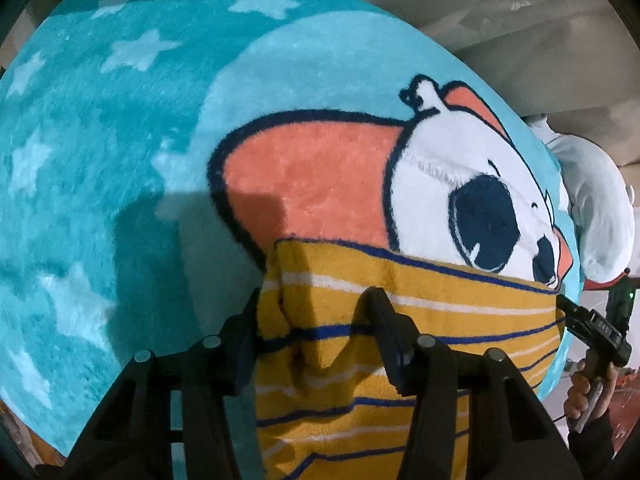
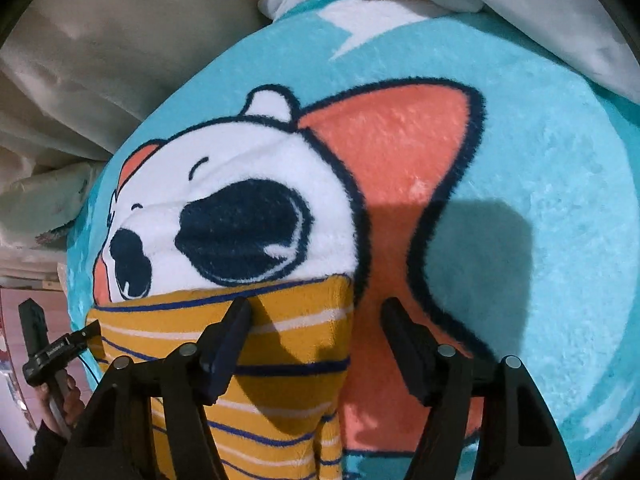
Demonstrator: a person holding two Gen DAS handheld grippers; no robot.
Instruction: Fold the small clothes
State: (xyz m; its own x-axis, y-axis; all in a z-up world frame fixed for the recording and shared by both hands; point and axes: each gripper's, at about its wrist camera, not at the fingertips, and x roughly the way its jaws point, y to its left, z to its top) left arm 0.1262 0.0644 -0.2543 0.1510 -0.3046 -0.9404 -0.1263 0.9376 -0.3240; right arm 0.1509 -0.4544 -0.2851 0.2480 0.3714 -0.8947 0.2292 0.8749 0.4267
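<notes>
No legible writing that I can make out. Mustard striped garment (image 1: 360, 344) lies on the cartoon blanket (image 1: 120, 160) — my left gripper (image 1: 316, 332) spread wide over its left edge, my right gripper (image 2: 316, 336) likewise released, straddling its right edge.

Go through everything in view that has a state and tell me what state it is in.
Mustard yellow knit garment with blue and white stripes: lying on the blanket, far edge folded straight.
Turquoise plush cartoon blanket: spread flat.
Left gripper: open, over the garment's left edge.
Right gripper: open, over its right edge.
</notes>
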